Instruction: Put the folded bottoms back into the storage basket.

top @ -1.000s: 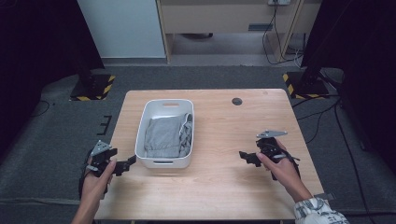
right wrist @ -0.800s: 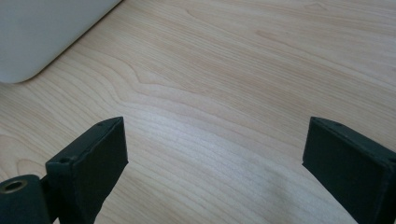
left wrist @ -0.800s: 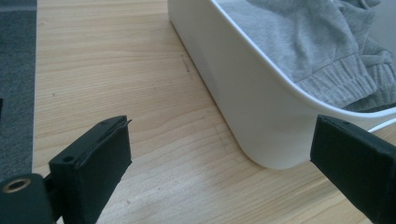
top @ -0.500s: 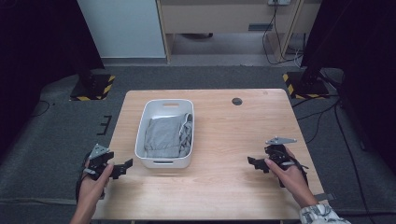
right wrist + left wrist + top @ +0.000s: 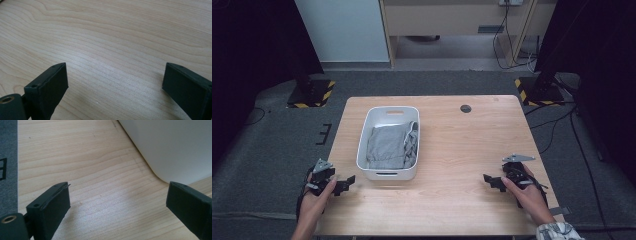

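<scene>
A white plastic basket (image 5: 363, 148) stands on the left half of the wooden table (image 5: 462, 150), with folded grey cloth (image 5: 389, 145) inside. My left gripper (image 5: 346, 183) rests low at the table's front left corner, open, nothing between its jaws. In the left gripper view the left gripper (image 5: 117, 207) points at bare wood beside the basket's rounded corner (image 5: 170, 150). My right gripper (image 5: 491, 181) sits near the front right of the table, open and empty. In the right gripper view the right gripper (image 5: 115, 87) faces plain wood grain.
A small dark round disc (image 5: 466, 108) lies near the table's far edge. Grey carpet surrounds the table, with black and yellow striped stand bases (image 5: 312, 93) at the far left and far right (image 5: 537, 90). A cabinet and cables stand beyond.
Both hands have drawn back toward the table's near edge and lowered. The right gripper moved down and slightly right; the left one shifted a little nearer. The basket has not moved.
</scene>
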The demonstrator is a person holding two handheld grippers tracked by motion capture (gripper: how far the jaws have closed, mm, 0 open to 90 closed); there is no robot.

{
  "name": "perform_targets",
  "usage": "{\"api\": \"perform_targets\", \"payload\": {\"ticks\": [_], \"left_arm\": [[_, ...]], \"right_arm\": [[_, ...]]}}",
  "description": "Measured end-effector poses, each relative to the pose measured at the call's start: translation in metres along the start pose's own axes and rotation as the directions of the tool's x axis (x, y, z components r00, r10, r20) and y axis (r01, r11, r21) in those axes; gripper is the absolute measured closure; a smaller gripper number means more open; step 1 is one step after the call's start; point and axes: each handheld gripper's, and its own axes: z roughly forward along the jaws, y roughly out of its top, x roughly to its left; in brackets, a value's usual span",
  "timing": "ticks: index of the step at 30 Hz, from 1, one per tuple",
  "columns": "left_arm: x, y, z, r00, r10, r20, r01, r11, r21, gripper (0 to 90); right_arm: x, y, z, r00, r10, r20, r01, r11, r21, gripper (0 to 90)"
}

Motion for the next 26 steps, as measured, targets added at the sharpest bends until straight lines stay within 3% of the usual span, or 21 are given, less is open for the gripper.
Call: {"api": "perform_targets", "payload": {"ticks": [5,9,11,16,19,26], "left_arm": [[0.0,-0.002,0.008,1.0,-0.002,-0.005,0.002,0.9999,0.012,4.5],[-0.001,-0.003,0.013,0.9999,0.001,-0.013,-0.001,0.9999,0.013,3.9],[-0.003,-0.002,0.015,0.9998,0.01,-0.017,-0.009,0.9999,0.012,3.5],[-0.012,0.0,0.023,0.9927,0.104,-0.061,-0.101,0.9934,0.054,0.0],[-0.012,0.001,0.024,0.9928,0.101,-0.064,-0.098,0.9938,0.053,0.0],[-0.014,0.001,0.024,0.9927,0.095,-0.074,-0.092,0.9943,0.054,0.0]], "right_arm": [[-0.002,-0.002,0.004,0.9995,0.0,0.031,0.001,1.0,-0.024,5.9],[-0.004,-0.005,0.007,0.9965,-0.009,0.083,0.015,0.998,-0.066,5.3],[-0.003,-0.005,0.008,0.9963,-0.016,0.084,0.022,0.998,-0.062,4.0],[0.001,-0.005,0.009,0.9928,-0.047,0.11,0.052,0.998,-0.04,3.4],[0.005,-0.005,0.011,0.9866,-0.084,0.14,0.087,0.996,-0.016,1.8],[0.006,-0.005,0.012,0.9861,-0.081,0.145,0.084,0.996,-0.012,0.9]]}}
